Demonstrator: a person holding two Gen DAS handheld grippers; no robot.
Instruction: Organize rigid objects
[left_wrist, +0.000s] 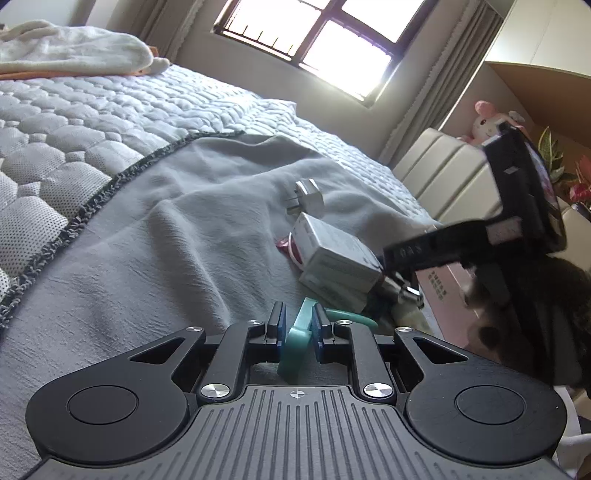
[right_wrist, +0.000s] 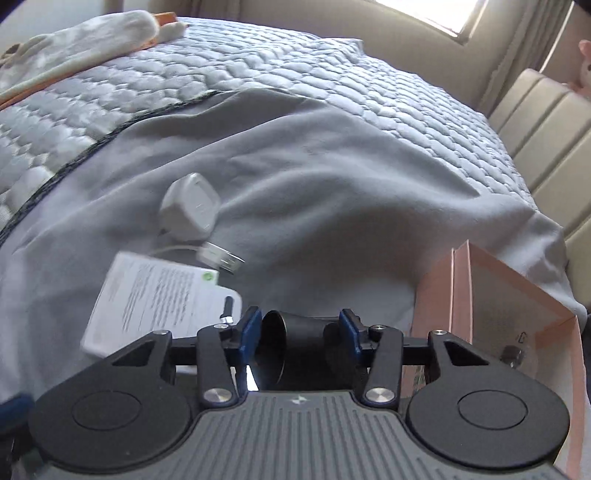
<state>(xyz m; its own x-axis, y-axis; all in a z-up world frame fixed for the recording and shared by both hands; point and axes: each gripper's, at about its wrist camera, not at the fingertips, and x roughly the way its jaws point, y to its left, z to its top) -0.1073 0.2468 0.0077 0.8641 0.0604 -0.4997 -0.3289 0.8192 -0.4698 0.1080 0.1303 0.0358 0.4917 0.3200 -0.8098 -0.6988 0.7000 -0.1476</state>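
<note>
Pinching a teal tool (left_wrist: 300, 325) at the bottom centre of the left wrist view, the left gripper (left_wrist: 298, 326) is holding its blue pads tight against the tool's flat handle, with a teal loop curving out to the right behind the pads. Beyond it, a grey blanket (left_wrist: 177, 236) is lying rumpled over a quilted mattress (left_wrist: 92, 122). A small stack of white boxes (left_wrist: 338, 264) is sitting at centre right, a white plug (left_wrist: 309, 195) is lying just above it, and a red-and-white item is peeking out at the boxes' left edge, too hidden to name. The other gripper's black body is reaching in from the right edge, over a pink box (left_wrist: 443, 291).

Lower in the right wrist view, the right gripper (right_wrist: 301, 330) is closing its pads on a black cylinder (right_wrist: 295, 332) lying crosswise between them; the left pad is meeting its flared rim and the right pad its far end. A white leaflet box (right_wrist: 147, 295) is lying at lower left, a white charger (right_wrist: 190, 208) with a cable and USB end (right_wrist: 221, 260) is resting above it on the blanket (right_wrist: 314, 177), and the open pink box (right_wrist: 498, 295) is standing at lower right, touching the gripper's right side in the frame.
</note>
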